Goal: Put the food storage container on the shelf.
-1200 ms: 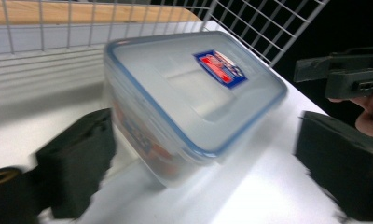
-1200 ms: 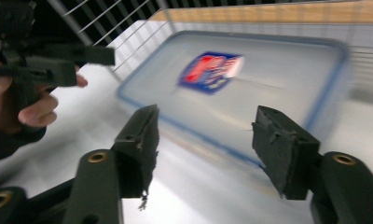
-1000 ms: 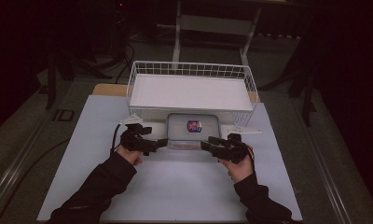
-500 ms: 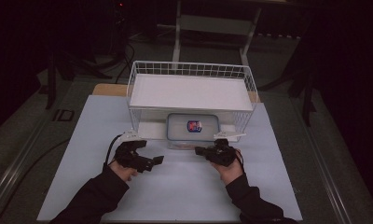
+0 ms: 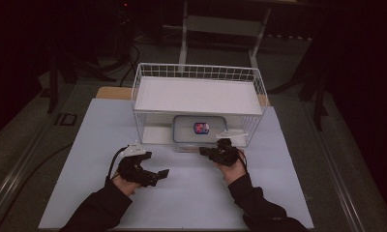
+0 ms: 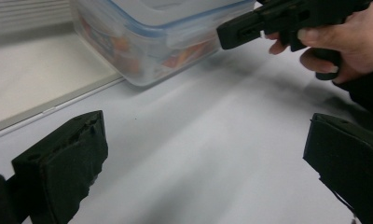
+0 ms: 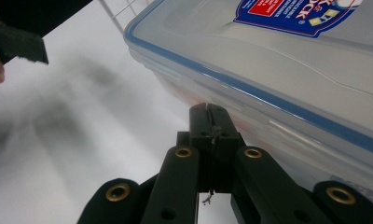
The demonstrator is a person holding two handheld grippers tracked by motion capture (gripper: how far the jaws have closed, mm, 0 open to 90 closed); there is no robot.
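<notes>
A clear plastic container [image 5: 200, 130] with a blue-rimmed lid and a red-and-blue sticker sits under the white wire rack [image 5: 196, 71]. My left gripper [image 5: 156, 177] rests low over the table in front of the rack's left end. In the left gripper view its jaws [image 6: 203, 154] stand wide open with nothing between them, and the container [image 6: 161, 32] lies beyond. My right gripper [image 5: 204, 152] is just in front of the container. In the right gripper view it [image 7: 211, 122] is shut on nothing, its tip close to the container's side wall [image 7: 287, 88].
A white board [image 5: 196, 94] lies on top of the rack. The rack and container stand on a pale sheet [image 5: 196, 198] that covers the table. Beyond the table, dark floor, cables and a metal stand.
Both hands have drawn back from the container's sides toward the person, the left one farther. The right gripper's jaws have closed. The container has stayed where it was.
</notes>
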